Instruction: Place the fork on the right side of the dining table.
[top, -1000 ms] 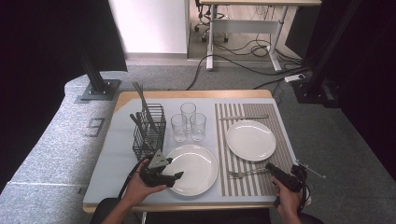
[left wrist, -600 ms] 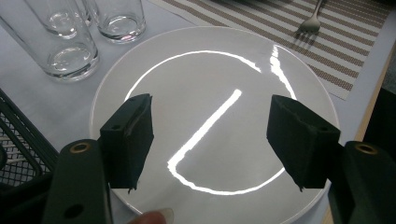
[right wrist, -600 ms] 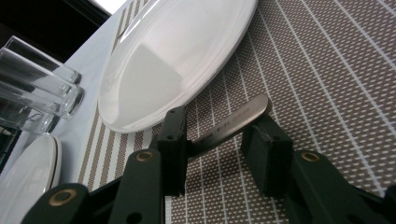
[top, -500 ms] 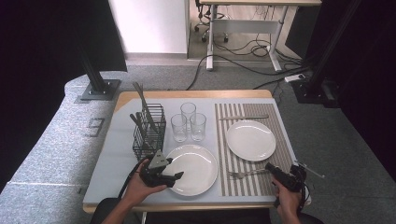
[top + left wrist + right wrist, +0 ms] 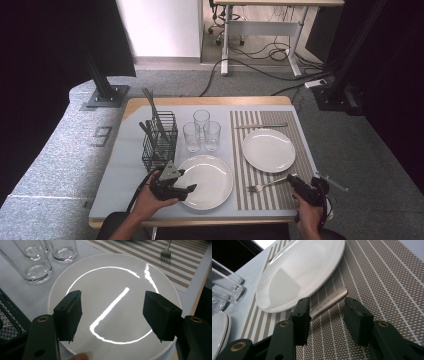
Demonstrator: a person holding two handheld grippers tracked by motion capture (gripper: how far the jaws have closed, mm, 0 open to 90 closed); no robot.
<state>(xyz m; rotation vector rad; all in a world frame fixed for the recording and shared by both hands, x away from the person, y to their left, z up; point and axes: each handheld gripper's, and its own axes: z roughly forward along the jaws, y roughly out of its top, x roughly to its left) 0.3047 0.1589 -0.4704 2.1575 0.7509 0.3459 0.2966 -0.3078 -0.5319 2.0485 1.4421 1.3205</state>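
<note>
A silver fork (image 5: 266,185) lies on the striped placemat (image 5: 300,160), near the table's front edge. My right gripper (image 5: 295,183) is at the fork's handle end. Its jaws have just been opening, and the fork handle (image 5: 329,302) rests on the mat between them, close to the left pad and free of the right one. The right gripper (image 5: 327,315) is open. My left gripper (image 5: 186,190) hovers open over the near white plate (image 5: 210,182). In the left gripper view, the left gripper (image 5: 113,315) holds nothing above the plate (image 5: 112,285).
A second white plate (image 5: 269,150) sits on the placemat with a knife (image 5: 261,125) behind it. Three glasses (image 5: 202,132) stand mid-table. A black wire basket (image 5: 160,142) with cutlery is at the left. The table's front edge is just below both hands.
</note>
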